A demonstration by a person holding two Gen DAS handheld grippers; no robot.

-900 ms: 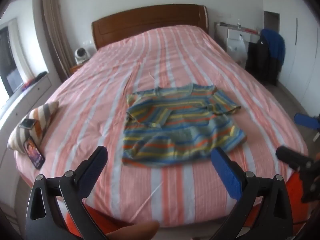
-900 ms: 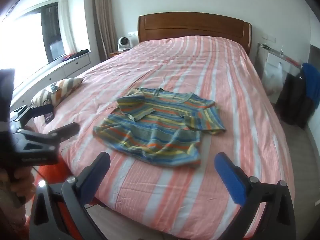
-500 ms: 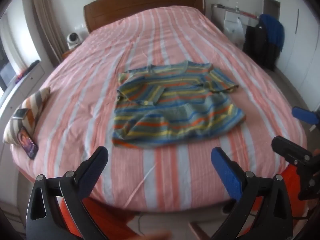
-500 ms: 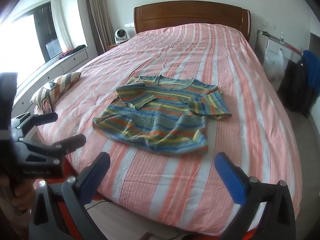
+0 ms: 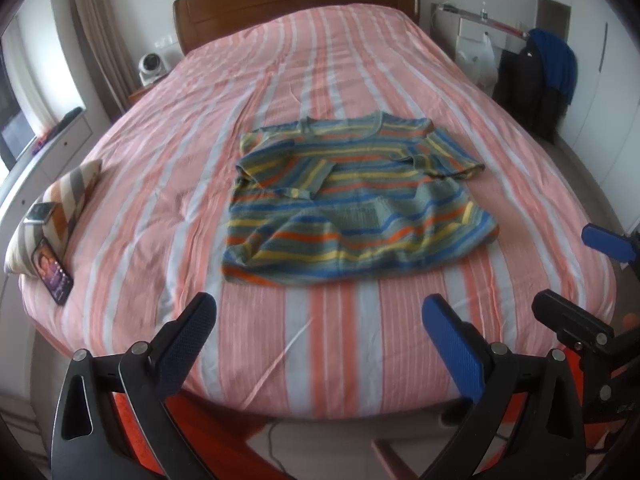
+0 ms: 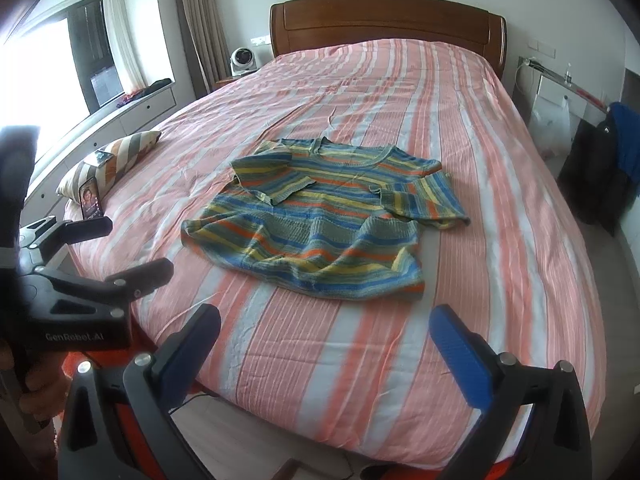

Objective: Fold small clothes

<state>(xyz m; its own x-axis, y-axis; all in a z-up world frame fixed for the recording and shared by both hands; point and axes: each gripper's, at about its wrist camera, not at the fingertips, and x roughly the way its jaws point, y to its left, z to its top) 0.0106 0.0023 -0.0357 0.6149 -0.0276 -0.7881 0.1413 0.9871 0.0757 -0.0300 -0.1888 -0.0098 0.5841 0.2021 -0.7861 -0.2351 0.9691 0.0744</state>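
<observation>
The left tongs [image 5: 316, 336] are wide apart and hold nothing. They hang in the air just off the foot edge of the bed [image 5: 344, 364]. The right tongs [image 6: 326, 344] are wide apart too, and they hold nothing. They hang by the same foot edge, a little to the right side. Each pair of tongs has blue pads on its fingers [image 5: 452, 348]. The striped shirt [image 5: 356, 200] lies in the middle of the bed, away from both tongs. It has blue, yellow, orange and green stripes. Its neck points to the wooden headboard [image 5: 296, 0], and its bottom hem is the edge nearest the tongs. The left sleeve is folded in over the front, and the right sleeve sticks out to the side. The cloth is a bit wrinkly. A wide strip of bare pink striped cover lies between the hem and the foot edge. There is bare cover on both sides of the shirt as well. Far to the left, at the bed's side edge, a striped pillow [image 5: 60, 200] lies with a phone [image 5: 52, 276] leaning on it.
</observation>
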